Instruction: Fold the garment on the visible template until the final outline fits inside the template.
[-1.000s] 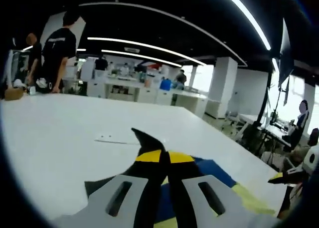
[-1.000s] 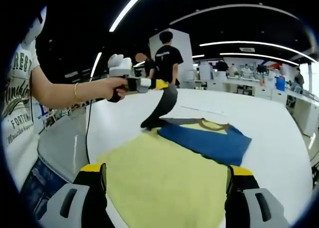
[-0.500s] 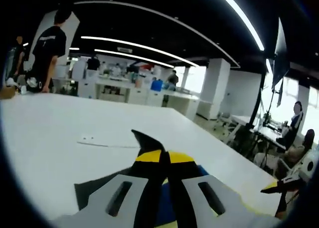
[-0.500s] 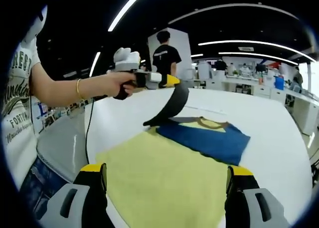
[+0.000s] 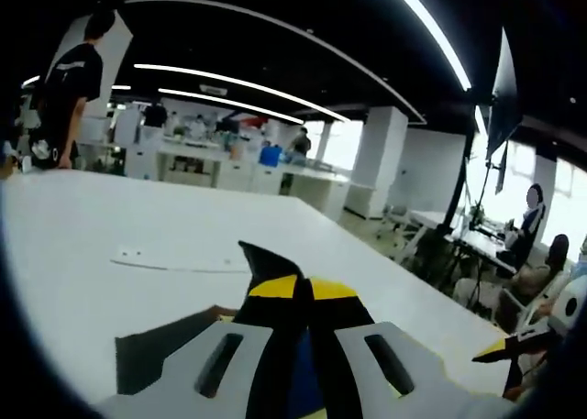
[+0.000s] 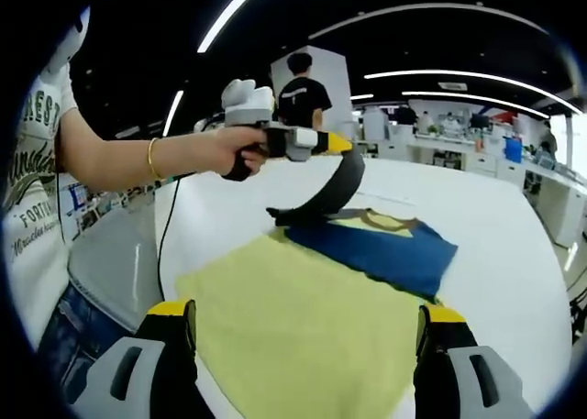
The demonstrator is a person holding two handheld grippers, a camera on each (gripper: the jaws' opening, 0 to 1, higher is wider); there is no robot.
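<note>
So the garment (image 6: 381,249), blue with a dark sleeve (image 6: 335,192), is lying at the centre of the right gripper view, right at the far edge of the yellow template (image 6: 303,332), on the white table (image 6: 514,226). The dark sleeve is being held up in an arc by the left gripper (image 6: 337,144), upper middle of that frame, jaws pinched shut on the fabric. In the left gripper view the same pinch is being shown up close: the left gripper's yellow tips are pressed together at lower centre with a dark point of cloth sticking out between them.

The right gripper (image 6: 307,332) is being held wide open at the bottom of its own frame, nothing between the jaws, well short of the garment.

The bit that matters, I reckon: the sleeve is being hung above the blue body, whose long side is running off toward the right of the frame. The left gripper is clearly the nearer one, so the fold across is probably its job.
</note>
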